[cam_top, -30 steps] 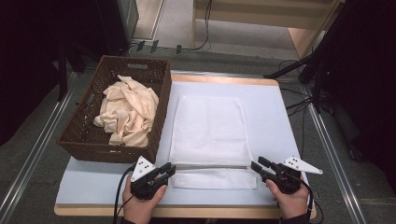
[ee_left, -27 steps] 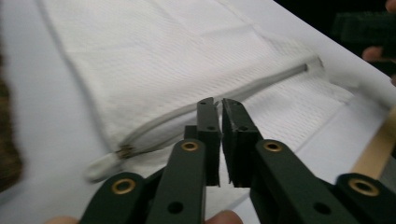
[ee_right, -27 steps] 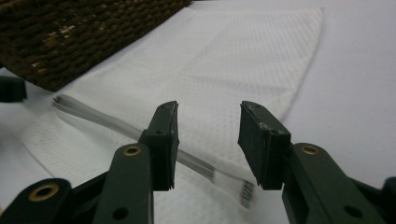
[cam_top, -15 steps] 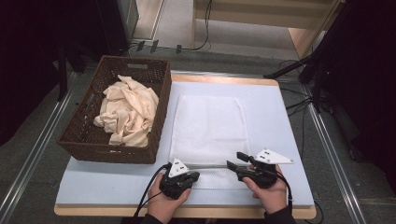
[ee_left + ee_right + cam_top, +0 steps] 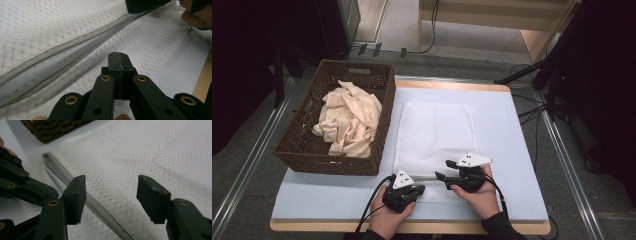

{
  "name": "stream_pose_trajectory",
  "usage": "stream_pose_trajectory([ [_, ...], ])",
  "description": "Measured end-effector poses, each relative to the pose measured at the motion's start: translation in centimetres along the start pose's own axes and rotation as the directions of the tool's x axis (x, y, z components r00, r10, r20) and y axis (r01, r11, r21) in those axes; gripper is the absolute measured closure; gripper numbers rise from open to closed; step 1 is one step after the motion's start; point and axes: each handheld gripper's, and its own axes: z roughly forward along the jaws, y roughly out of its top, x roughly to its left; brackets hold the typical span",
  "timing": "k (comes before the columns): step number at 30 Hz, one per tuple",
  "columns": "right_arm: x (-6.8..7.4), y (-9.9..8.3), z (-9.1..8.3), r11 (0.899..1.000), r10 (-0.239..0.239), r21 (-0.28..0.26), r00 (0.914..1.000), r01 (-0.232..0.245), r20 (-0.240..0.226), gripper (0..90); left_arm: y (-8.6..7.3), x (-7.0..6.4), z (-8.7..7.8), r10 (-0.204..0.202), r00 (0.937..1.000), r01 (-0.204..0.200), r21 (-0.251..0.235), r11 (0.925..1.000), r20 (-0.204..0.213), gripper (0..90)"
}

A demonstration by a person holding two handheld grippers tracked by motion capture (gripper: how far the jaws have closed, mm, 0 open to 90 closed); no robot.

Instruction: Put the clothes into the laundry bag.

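The left gripper (image 5: 119, 55) is pressing together empty on the mesh bag (image 5: 434, 132) near its zipper (image 5: 62, 47); the right gripper (image 5: 111, 192) is spreading over it.

Both hands came in from the near edge, close together. The left hand (image 5: 384, 220) gripped the left gripper (image 5: 119, 58), whose jaws were pressed flat together with nothing visible between them. The right hand (image 5: 480, 196) held the right gripper (image 5: 111, 192) just beside it, jaws spread wide apart, its nose pointing toward the left one.
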Motion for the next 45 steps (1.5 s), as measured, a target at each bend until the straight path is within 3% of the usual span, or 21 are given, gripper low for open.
stream_pose_trajectory([
  [4, -0.2, -0.5, 0.7, 0.999, -0.011, 0.04, 0.9999, 0.01, 0.005, 39.5, -0.1, 0.0, 0.0, 0.002, 1.0, -0.002, -0.005, 1.0, 0.001, 90.0],
  [8, -0.1, -1.0, 1.4, 0.994, -0.038, 0.102, 0.9989, 0.035, 0.025, 46.4, 0.0, 0.1, 0.0, -0.007, 1.0, 0.007, -0.002, 1.0, 0.007, 90.0],
  [11, 0.0, -1.1, 1.4, 0.994, -0.057, 0.095, 0.9972, 0.053, 0.048, 57.6, -0.1, 0.0, 0.0, -0.003, 1.0, 0.003, -0.002, 1.0, 0.003, 90.0],
  [13, 0.1, -1.2, 1.3, 0.993, -0.069, 0.098, 0.9943, 0.061, 0.081, 74.5, -0.1, 0.1, 0.0, -0.003, 1.0, 0.003, -0.002, 1.0, 0.003, 90.0],
  [15, -0.2, -1.1, 1.2, 0.994, -0.047, 0.105, 0.9967, 0.04, 0.067, 85.3, -0.1, 0.0, 0.0, -0.007, 1.0, 0.007, -0.003, 1.0, 0.004, 90.0],
  [17, -0.6, -0.9, 1.0, 0.992, -0.028, 0.122, 0.9987, 0.022, 0.044, 88.7, -0.1, 0.0, 0.0, -0.004, 1.0, 0.004, -0.005, 1.0, 0.0, 90.0],
  [19, -0.8, -0.5, 0.7, 0.994, -0.015, 0.105, 0.9995, 0.012, 0.029, 89.1, -0.1, 0.0, 0.0, -0.002, 1.0, 0.002, -0.007, 1.0, 0.001, 90.0],
  [23, -1.7, 0.7, -0.1, 0.999, 0.033, 0.014, 0.9994, -0.033, 0.007, 89.2, -0.1, 0.0, 0.0, 0.001, 1.0, -0.001, -0.006, 1.0, 0.001, 90.0],
  [25, -2.3, 1.2, -0.5, 0.998, 0.052, -0.034, 0.9969, -0.05, 0.059, 89.2, -0.1, 0.0, 0.0, 0.002, 1.0, -0.002, -0.006, 1.0, 0.0, 90.0],
  [27, -3.3, 1.4, -0.6, 0.994, 0.094, -0.06, 0.9921, -0.089, 0.083, 89.1, -0.1, 0.0, 0.0, 0.002, 1.0, -0.002, -0.006, 1.0, 0.0, 90.0],
  [31, -4.5, 0.7, -0.2, 0.992, 0.125, -0.012, 0.9886, -0.124, 0.084, 88.1, -0.1, 0.0, 0.0, -0.001, 1.0, 0.001, -0.007, 1.0, 0.001, 90.0],
  [34, -4.7, 0.4, 0.2, 0.991, 0.133, 0.026, 0.9906, -0.134, 0.034, 70.0, -0.1, 0.0, 0.0, -0.001, 1.0, 0.001, -0.006, 1.0, 0.002, 90.0],
  [39, -4.6, 0.4, -0.2, 0.99, 0.14, 0.001, 0.9899, -0.14, -0.025, 49.7, -0.1, 0.0, 0.0, -0.002, 1.0, 0.002, -0.005, 1.0, 0.001, 90.0],
  [43, -4.3, 0.4, -0.4, 0.991, 0.131, 0.002, 0.9892, -0.131, -0.065, 43.8, -0.1, 0.0, 0.0, -0.003, 1.0, 0.003, -0.004, 1.0, 0.003, 90.0],
  [45, -4.0, 0.4, -0.2, 0.994, 0.11, 0.018, 0.9925, -0.109, -0.054, 43.3, -0.1, 0.1, 0.0, -0.004, 1.0, 0.004, -0.004, 1.0, 0.004, 90.0],
])
